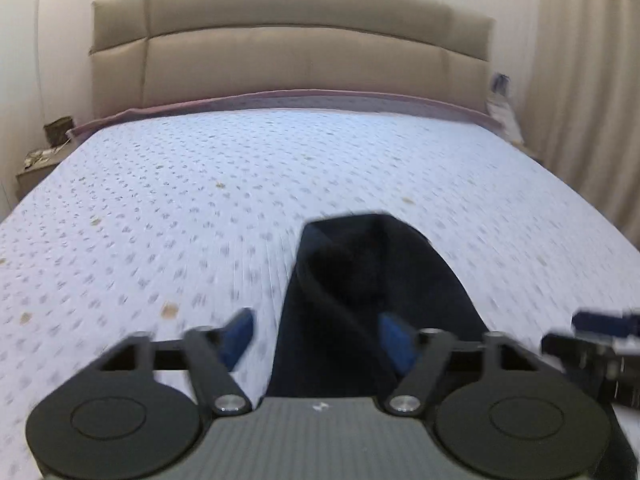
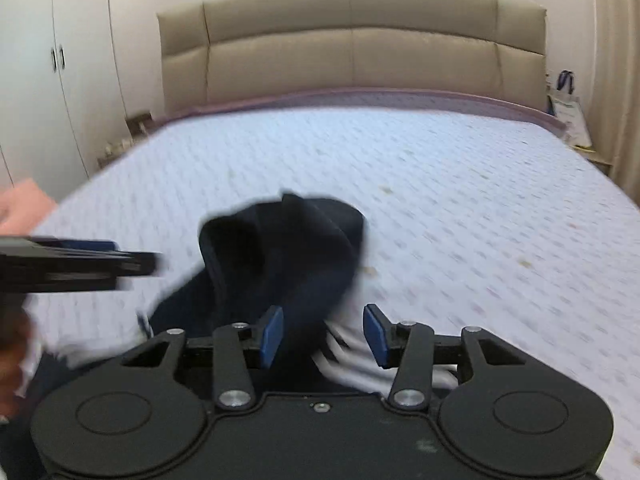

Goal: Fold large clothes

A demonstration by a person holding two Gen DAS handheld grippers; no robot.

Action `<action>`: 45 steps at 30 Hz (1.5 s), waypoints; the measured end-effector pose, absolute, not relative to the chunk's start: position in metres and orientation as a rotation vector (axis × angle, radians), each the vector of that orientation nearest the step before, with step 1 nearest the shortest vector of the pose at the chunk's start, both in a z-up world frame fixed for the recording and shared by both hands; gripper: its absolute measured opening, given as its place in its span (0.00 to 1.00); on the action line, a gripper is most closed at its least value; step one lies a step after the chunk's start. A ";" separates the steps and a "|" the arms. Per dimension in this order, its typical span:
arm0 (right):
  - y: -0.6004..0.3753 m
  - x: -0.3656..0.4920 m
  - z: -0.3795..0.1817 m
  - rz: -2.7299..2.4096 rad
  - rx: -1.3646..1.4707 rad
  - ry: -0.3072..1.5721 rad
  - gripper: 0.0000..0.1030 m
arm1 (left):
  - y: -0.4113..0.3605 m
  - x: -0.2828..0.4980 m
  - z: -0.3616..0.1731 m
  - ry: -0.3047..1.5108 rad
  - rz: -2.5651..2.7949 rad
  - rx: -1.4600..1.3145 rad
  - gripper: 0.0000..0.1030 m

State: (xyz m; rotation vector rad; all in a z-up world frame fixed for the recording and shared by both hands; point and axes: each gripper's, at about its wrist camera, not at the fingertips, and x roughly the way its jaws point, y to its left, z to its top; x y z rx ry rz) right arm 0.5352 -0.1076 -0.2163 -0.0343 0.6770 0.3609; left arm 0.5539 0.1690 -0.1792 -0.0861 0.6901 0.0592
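Lying limp on the bed (image 2: 460,168), the soft dark garment (image 2: 280,248) wants hem-corner grips; left tool (image 1: 318,338) and right tool (image 2: 323,336) both gape empty.

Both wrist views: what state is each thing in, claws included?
Left claw: open, holding nothing.
Right claw: open, garment between the pads, not pinched.
Dark garment: bunched up on the bed, unfolded.
Bedspread: spread flat.
Wardrobe doors: closed.
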 end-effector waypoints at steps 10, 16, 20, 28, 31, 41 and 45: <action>-0.029 0.649 -0.265 0.313 0.046 0.806 0.74 | 0.231 0.673 -0.261 0.908 0.031 -0.407 0.34; -0.026 0.653 -0.278 0.180 -0.084 0.814 0.10 | 0.247 0.649 -0.249 0.828 0.060 -0.387 0.07; -0.095 0.629 -0.241 0.181 0.046 0.733 0.10 | 0.276 0.616 -0.218 0.765 0.073 -0.399 0.07; -0.168 0.620 -0.282 0.205 0.067 0.946 0.32 | 0.285 0.587 -0.254 0.936 0.119 -0.202 0.24; -0.177 0.617 -0.303 0.232 0.057 1.039 0.50 | 0.292 0.571 -0.264 0.932 0.095 -0.225 0.36; -0.188 0.614 -0.230 0.422 0.071 0.871 0.74 | 0.323 0.542 -0.197 0.749 0.006 -0.204 0.69; -0.144 0.657 -0.237 0.458 0.082 0.823 0.76 | 0.301 0.599 -0.189 0.741 -0.053 -0.260 0.69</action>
